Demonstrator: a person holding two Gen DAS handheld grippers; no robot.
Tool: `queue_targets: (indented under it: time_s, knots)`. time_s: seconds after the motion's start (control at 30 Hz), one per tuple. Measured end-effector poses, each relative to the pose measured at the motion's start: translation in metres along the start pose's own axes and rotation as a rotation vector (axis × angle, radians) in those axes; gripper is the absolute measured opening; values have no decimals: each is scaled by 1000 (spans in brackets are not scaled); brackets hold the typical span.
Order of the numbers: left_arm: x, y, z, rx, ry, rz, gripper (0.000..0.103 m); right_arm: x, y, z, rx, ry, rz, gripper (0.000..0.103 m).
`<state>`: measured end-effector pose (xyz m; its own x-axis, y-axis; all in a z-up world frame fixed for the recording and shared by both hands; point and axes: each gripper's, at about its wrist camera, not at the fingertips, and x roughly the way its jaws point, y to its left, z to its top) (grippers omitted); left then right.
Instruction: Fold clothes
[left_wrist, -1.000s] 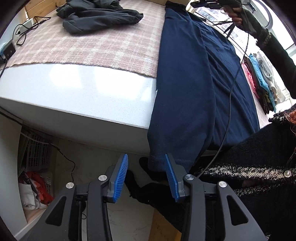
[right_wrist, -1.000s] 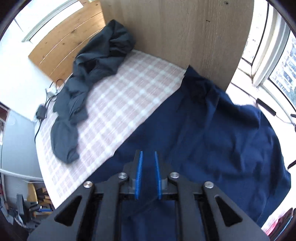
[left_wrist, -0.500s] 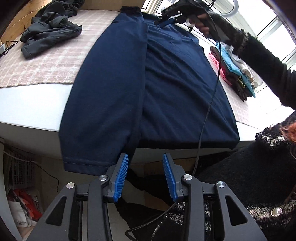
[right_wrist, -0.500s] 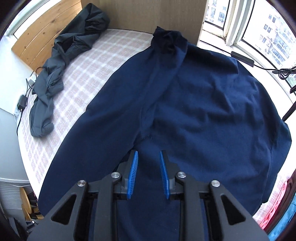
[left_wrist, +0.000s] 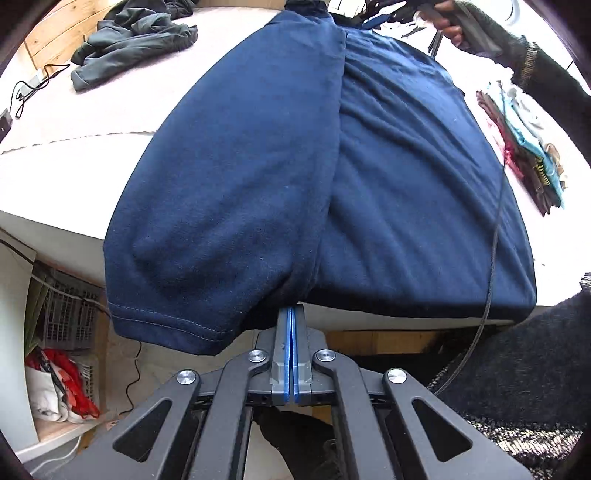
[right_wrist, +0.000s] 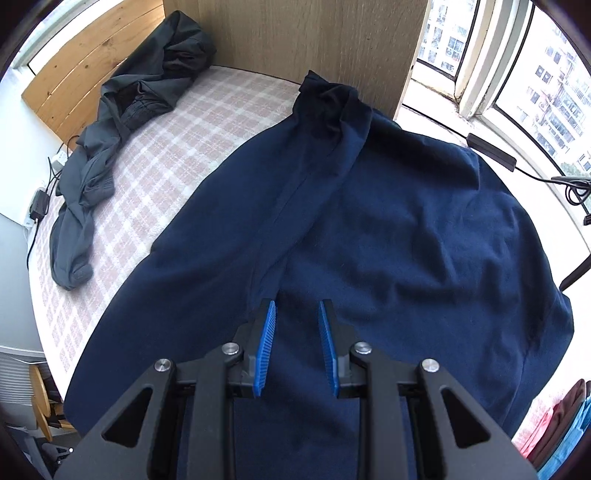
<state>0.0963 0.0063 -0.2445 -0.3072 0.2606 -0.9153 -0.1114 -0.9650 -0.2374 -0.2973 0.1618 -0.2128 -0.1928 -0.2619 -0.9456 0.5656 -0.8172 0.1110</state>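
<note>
A navy garment (left_wrist: 332, 166) lies spread flat on the table, its near edge and one sleeve hanging over the front edge. My left gripper (left_wrist: 290, 310) is at that hanging edge with its blue pads pressed together. The fabric puckers where the tips meet it, and the tips themselves are hidden under the fold. In the right wrist view the navy garment (right_wrist: 388, 240) fills the middle. My right gripper (right_wrist: 295, 321) hovers just above it near the centre fold, jaws a little apart with nothing pinched. The right gripper (left_wrist: 380, 18) also shows at the far end, held by a hand.
A crumpled dark grey garment (right_wrist: 122, 122) lies on the checked cloth (right_wrist: 177, 147) at the left. Folded clothes are stacked (left_wrist: 524, 144) at the right. A wooden panel (right_wrist: 295, 37) stands at the back. Cables and a power strip (right_wrist: 40, 206) sit at the left edge, with a basket (left_wrist: 66, 314) under the table.
My left gripper slid right along the table's front edge to the garment's hanging edge, then its jaws closed. The right gripper moved back over the garment and sank closer to it.
</note>
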Motion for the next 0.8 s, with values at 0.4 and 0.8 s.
queue_targets:
  time_s: [0.4,0.8]
  knots:
    - [-49,-1,7,-32,-62,-31,0,41,-30,33,190,47,177,37]
    - [-5,-5,6,-42,-34,159,20,32,4,12,90,79,240,37]
